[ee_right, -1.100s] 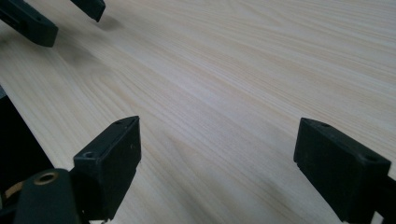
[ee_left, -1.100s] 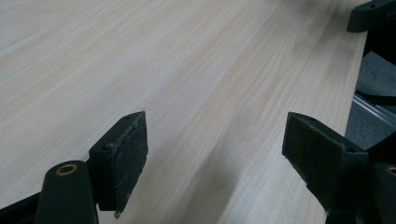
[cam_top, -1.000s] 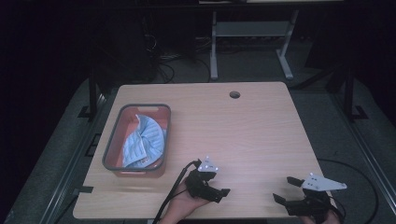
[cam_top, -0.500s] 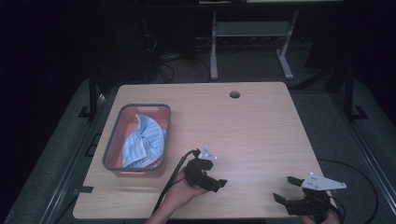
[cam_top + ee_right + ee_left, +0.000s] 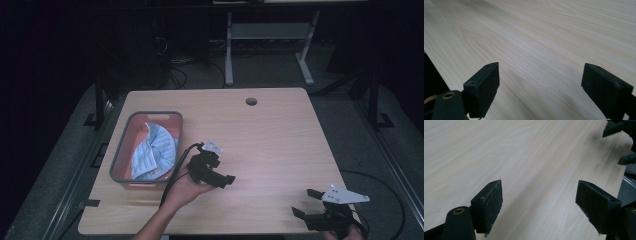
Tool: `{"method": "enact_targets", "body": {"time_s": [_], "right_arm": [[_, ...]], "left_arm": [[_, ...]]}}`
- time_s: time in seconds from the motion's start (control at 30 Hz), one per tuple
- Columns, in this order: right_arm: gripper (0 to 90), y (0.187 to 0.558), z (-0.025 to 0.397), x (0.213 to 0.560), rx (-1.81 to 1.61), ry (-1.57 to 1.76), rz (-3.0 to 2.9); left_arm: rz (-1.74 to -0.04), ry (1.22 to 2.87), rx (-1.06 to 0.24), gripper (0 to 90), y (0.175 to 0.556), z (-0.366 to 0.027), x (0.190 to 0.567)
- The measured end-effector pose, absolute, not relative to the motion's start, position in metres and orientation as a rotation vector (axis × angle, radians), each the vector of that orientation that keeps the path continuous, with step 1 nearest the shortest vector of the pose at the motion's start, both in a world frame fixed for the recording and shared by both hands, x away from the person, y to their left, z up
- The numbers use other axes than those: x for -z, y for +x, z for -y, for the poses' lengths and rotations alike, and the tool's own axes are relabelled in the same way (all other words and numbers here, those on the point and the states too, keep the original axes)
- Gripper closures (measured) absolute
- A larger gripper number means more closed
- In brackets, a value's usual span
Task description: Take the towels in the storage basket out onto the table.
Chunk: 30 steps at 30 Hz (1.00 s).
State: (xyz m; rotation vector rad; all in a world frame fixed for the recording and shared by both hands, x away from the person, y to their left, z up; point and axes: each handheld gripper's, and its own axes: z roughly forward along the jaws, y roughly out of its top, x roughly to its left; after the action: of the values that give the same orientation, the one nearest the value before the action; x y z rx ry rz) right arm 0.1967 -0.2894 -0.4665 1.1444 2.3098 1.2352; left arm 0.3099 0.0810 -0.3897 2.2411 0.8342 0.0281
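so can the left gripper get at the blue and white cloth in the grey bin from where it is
Probably yes. The left gripper hovers beside the grey bin with jaws open and empty, and the blue and white striped cloth lies uncovered in the open-topped bin. It faces away, so it would need turning.

Left gripper (image 5: 220, 172), held in the left hand (image 5: 187, 189), jaws spread wide, empty; right gripper (image 5: 306, 203), low, jaws likewise apart.

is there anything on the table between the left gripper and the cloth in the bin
Only the bin's own grey wall. The left gripper sits just right of the bin, jaws open and pointing away from it, and the blue cloth lies inside, so it must go over the rim.
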Motion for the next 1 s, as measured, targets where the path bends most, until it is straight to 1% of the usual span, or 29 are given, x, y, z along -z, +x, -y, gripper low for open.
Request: {"method": "enact_targets", "body": {"time_s": [0.23,0.37,1.0], "right_arm": [[14.3,0.197,0.29,0.466,-1.232,1.14,-2.31],[14.3,0.197,0.29,0.467,-1.232,1.138,-2.311],[14.4,0.198,0.29,0.467,-1.23,1.145,-2.314]], "left_arm": [[-0.856,2.244,-0.048,21.6,0.326,-0.091,0.375],[-0.876,2.233,-0.031,21.3,0.331,-0.096,0.369],[-0.967,2.226,-0.113,21.4,0.353,-0.129,0.343]]}}
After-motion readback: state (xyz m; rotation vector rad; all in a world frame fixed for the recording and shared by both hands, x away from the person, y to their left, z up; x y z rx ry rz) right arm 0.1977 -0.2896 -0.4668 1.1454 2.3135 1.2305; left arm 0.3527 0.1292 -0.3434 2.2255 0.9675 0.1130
